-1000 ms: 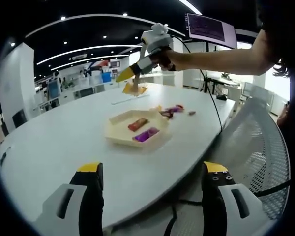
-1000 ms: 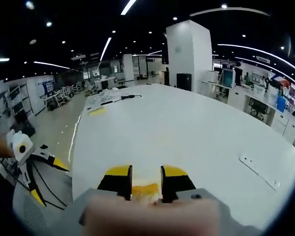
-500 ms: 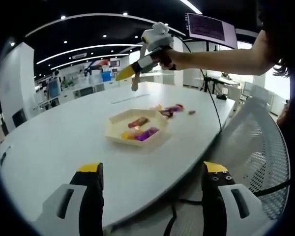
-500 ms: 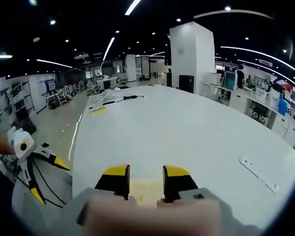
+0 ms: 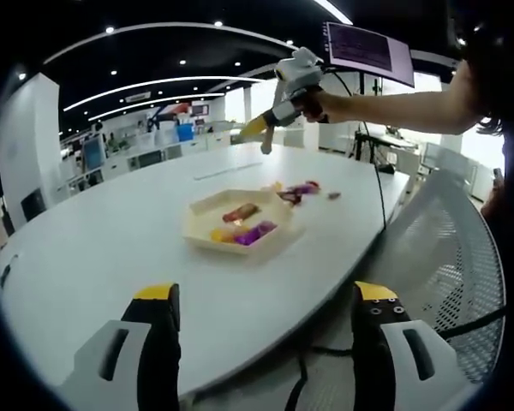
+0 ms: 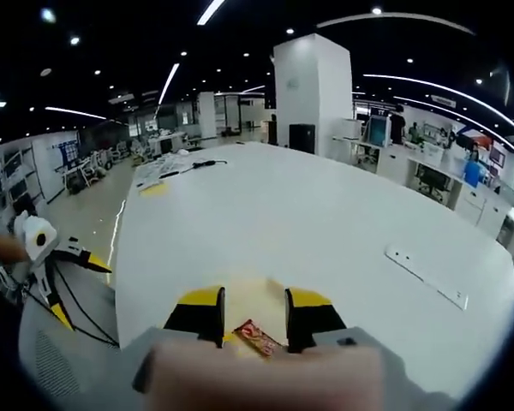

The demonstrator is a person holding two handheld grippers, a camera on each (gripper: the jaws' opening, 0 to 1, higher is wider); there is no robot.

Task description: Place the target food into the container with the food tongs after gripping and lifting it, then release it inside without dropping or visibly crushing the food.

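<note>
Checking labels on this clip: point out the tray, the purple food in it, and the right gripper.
tray [image 5: 207,242], left gripper view, front rim.
purple food [image 5: 255,232], left gripper view, its middle.
right gripper [image 5: 265,137], left gripper view, between fingertips.

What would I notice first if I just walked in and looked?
Probably the pale tray in the middle of the big white table, holding bright red, purple and yellow food. Next, the right tongs, held high above the table's far side by a person's outstretched arm.
</note>
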